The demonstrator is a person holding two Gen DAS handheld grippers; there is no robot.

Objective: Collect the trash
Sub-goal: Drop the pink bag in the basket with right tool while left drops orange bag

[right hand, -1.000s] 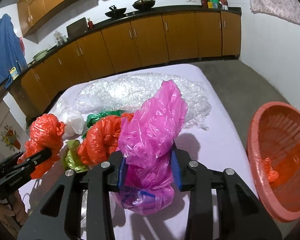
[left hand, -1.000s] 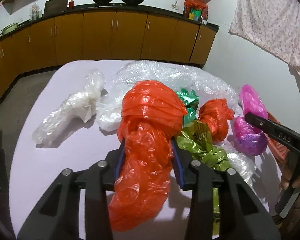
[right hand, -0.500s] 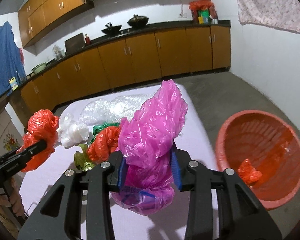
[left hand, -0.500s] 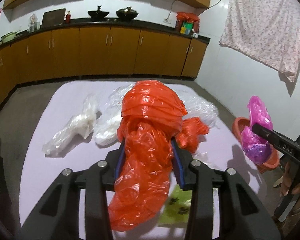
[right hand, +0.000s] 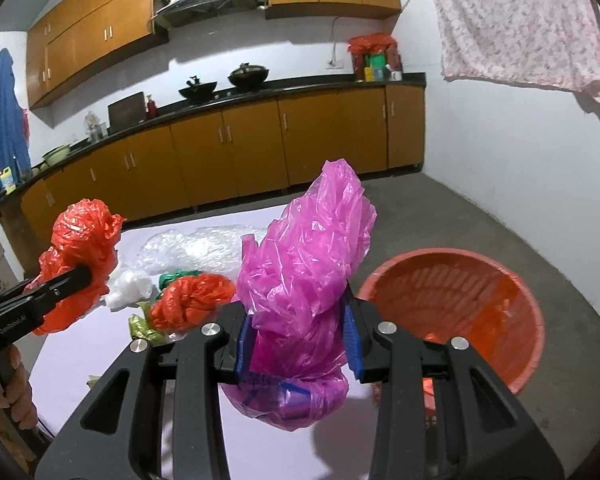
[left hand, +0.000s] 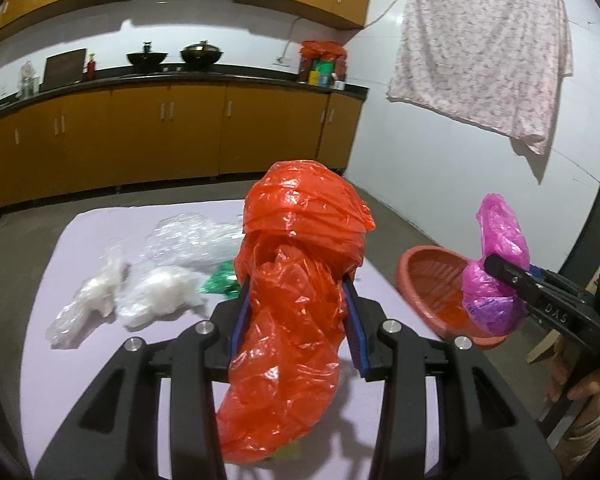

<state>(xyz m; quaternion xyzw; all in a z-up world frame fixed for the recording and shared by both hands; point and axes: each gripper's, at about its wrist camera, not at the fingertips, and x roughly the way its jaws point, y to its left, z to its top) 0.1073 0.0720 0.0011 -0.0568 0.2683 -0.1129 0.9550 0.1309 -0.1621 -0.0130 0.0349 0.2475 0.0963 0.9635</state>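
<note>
Above the lilac surface, both tools loaded and raised: left tool clamped on a crumpled orange bag, right tool clamped on a crumpled magenta bag. Step in hand, by judgement: carry phase, two pieces of trash in transit toward the orange basket, which sits beyond the right edge of the surface, lower down, apparently on the floor. Magenta bag near the basket rim but, from the left wrist view, not clearly over the opening; orange bag well apart from it, above the surface. Next move calls for bringing each tool over the basket mouth before parting the fingers, right one first as the nearer. Thin film likely to cling to the blue pads or drift on release, so low drop advisable. Materials: both bags thin, glossy, heavily creased film, bunched into loose lumps with slack tails hanging below the fingers. Basket rigid plastic, round, slotted wall, some orange scrap already inside. Left on the surface: clear crinkled wrap, whitish bag, green foil scrap, knotted orange bag, olive wrapper.
</note>
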